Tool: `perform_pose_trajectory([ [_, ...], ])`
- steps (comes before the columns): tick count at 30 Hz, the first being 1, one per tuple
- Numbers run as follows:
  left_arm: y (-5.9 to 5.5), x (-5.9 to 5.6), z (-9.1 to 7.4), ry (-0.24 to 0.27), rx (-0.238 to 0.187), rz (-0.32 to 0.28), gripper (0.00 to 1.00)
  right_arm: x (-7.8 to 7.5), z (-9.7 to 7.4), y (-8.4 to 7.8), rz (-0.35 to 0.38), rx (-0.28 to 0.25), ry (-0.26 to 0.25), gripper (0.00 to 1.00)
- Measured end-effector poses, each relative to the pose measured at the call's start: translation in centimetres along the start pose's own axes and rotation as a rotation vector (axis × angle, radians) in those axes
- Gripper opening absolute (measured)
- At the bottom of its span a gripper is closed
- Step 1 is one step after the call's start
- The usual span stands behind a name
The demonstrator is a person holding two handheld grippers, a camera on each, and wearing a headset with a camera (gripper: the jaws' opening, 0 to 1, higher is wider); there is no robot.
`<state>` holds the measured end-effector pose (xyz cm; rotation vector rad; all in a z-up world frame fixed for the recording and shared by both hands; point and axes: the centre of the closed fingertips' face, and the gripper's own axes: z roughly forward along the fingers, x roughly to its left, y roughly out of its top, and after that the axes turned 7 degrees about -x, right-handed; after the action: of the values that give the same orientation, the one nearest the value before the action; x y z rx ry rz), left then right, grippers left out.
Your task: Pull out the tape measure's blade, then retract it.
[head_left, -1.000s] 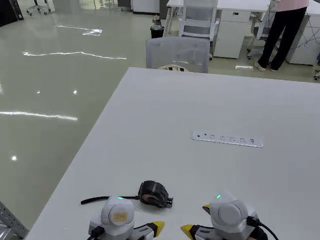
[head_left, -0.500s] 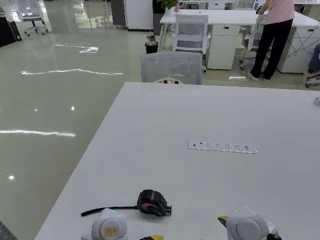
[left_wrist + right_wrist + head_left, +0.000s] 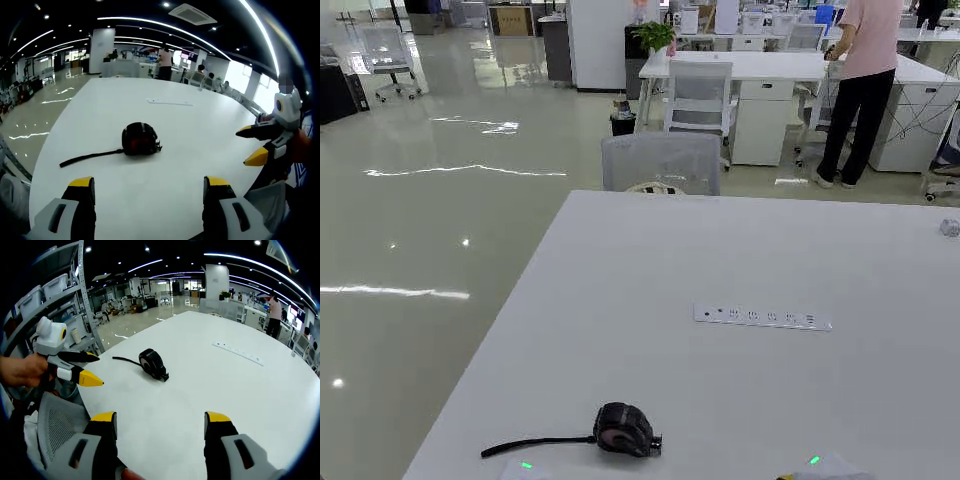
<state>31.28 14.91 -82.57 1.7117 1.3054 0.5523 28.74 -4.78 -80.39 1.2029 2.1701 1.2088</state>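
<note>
A black tape measure [image 3: 625,430] lies near the front edge of the white table [image 3: 740,260], blade retracted, its black wrist strap [image 3: 535,445] trailing to the left. In the left gripper view the tape measure [image 3: 140,139] is ahead of my left gripper [image 3: 148,184], which stands open and apart from it. My right gripper [image 3: 248,146] comes in from the right, also open. In the right gripper view the tape measure [image 3: 152,363] lies beyond my open right gripper [image 3: 160,417], and the left gripper [image 3: 95,370], held by a hand, hovers open to the left of it.
A white power strip [image 3: 762,318] lies flat mid-table. A grey chair [image 3: 660,162] stands at the table's far edge. A person [image 3: 860,80] stands by desks in the background. Metal shelves [image 3: 50,295] stand behind the near side.
The head camera has tilted up, so both grippers have slid out at the bottom of the head view. The tape measure has not moved on the table.
</note>
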Motion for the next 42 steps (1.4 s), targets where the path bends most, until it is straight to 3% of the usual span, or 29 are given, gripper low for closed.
perform_pose_trajectory([
  [9,0.2,-0.4,-1.7,0.002,-0.003,0.004,0.91,0.0,-2.1,0.1,0.042,-0.013,-0.025,0.8],
  [21,1.1,-2.1,-2.6,-0.017,-0.009,0.004,0.95,-0.4,-3.8,1.0,0.072,-0.028,-0.039,0.86],
  [29,1.4,-1.8,-3.1,0.001,0.004,0.012,0.98,-0.1,-4.4,1.3,0.096,-0.032,-0.031,0.9],
  [33,1.6,-1.4,-3.4,0.008,-0.003,0.005,0.99,0.5,-4.7,1.0,0.097,-0.01,-0.023,0.91],
  [42,1.5,-1.7,-3.9,0.002,0.006,0.017,1.0,1.0,-5.3,1.1,0.13,-0.001,-0.03,0.93],
])
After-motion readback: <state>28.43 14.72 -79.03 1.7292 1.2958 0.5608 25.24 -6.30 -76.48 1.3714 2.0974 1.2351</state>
